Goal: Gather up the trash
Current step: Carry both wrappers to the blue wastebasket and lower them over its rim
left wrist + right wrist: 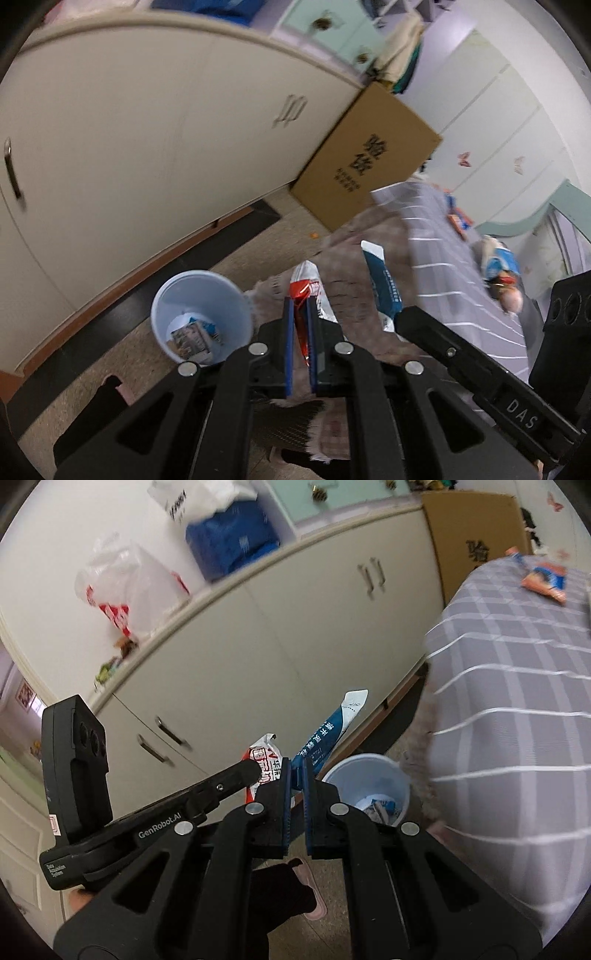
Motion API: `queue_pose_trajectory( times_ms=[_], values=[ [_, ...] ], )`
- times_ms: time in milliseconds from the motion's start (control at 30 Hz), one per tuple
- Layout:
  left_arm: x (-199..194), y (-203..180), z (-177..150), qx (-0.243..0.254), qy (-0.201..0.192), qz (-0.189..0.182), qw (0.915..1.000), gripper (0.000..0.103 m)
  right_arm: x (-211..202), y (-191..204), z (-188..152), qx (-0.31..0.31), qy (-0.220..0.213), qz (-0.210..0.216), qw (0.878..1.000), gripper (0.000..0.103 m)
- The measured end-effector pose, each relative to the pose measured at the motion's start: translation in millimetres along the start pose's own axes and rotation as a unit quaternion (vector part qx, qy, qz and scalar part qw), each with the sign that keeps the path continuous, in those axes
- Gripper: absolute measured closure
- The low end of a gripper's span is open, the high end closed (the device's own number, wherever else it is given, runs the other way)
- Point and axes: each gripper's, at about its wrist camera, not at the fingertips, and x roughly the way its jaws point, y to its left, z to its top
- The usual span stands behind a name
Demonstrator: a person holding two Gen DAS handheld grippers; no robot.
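Note:
My left gripper [300, 306] is shut on a red and white wrapper [306, 284], held in the air just right of a pale blue bin [201, 317] on the floor. The bin holds a crumpled wrapper [194, 338]. My right gripper [297, 768] is shut on a blue and white wrapper [332, 731], held up-left of the same bin [369, 786]. The left gripper's wrapper [264, 760] shows beside it in the right wrist view; the blue wrapper [382, 280] shows in the left wrist view. More wrappers [545, 578] lie on the bed.
A long cream cabinet [129, 129] runs along the wall behind the bin. A cardboard box [365, 158] stands at its end. A bed with a grey striped cover [517, 701] is to the right. Plastic bags [125, 587] sit on the cabinet top.

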Motion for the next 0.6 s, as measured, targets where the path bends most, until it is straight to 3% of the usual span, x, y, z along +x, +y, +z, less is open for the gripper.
queue_pose_trajectory(
  times_ms=[400, 433, 500, 600],
  values=[
    [75.8, 76.7, 7.9, -0.037, 0.044, 0.067, 0.9961, 0.097, 121.9, -33.3, 5.6, 0.016, 0.067, 0.000, 0.998, 0.094],
    [83.5, 81.6, 9.3, -0.036, 0.049, 0.077, 0.9952, 0.097, 129.0, -35.7, 5.7, 0.017, 0.071, 0.000, 0.997, 0.090],
    [94.9, 87.6, 11.0, -0.037, 0.058, 0.085, 0.9940, 0.097, 144.9, -39.5, 4.8, 0.014, 0.077, -0.025, 0.997, 0.051],
    [110.3, 96.4, 11.3, -0.035, 0.070, 0.099, 0.9920, 0.097, 154.4, -43.1, 0.7, 0.005, 0.076, -0.044, 0.996, 0.048]
  ],
)
